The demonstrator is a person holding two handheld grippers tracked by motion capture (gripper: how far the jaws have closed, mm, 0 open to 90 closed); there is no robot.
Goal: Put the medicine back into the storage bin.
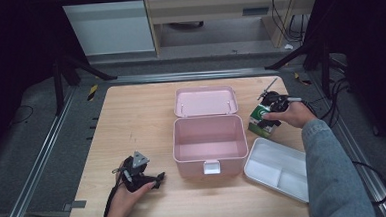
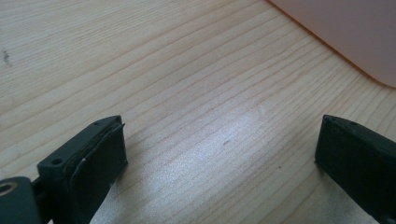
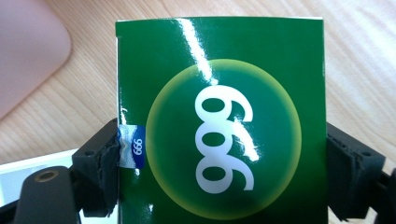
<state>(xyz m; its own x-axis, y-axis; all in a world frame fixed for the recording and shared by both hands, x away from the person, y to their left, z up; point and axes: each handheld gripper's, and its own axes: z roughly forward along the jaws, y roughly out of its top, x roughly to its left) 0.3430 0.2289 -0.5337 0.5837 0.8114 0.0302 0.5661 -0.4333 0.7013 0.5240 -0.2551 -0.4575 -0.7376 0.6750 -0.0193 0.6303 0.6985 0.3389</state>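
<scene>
The right gripper (image 1: 271,106) stands at the far right of the table (image 1: 131,121), its jaws set against both side faces of a green carton (image 3: 219,121); the pads touch the card on each side, so it is holding the carton. The carton sits just right of the open pink box (image 1: 210,137), beyond the white tray (image 1: 276,166) at the near right corner. The box lid (image 1: 205,101) lies back on the far side, and the cavity appears empty.

The left gripper (image 1: 157,179) rests near the left front of the table, jaws wide, nothing between them but bare wood; a pink corner of the box shows at the far right of its view.

Judgement: the step in hand is lifting the carton for placing in the box. To do it well, keep the grip square on the flat sides and firm but not crushing, since glossy card may slip. Lift clear of the box wall before moving left, hold the carton level, and lower it inside before releasing.
</scene>
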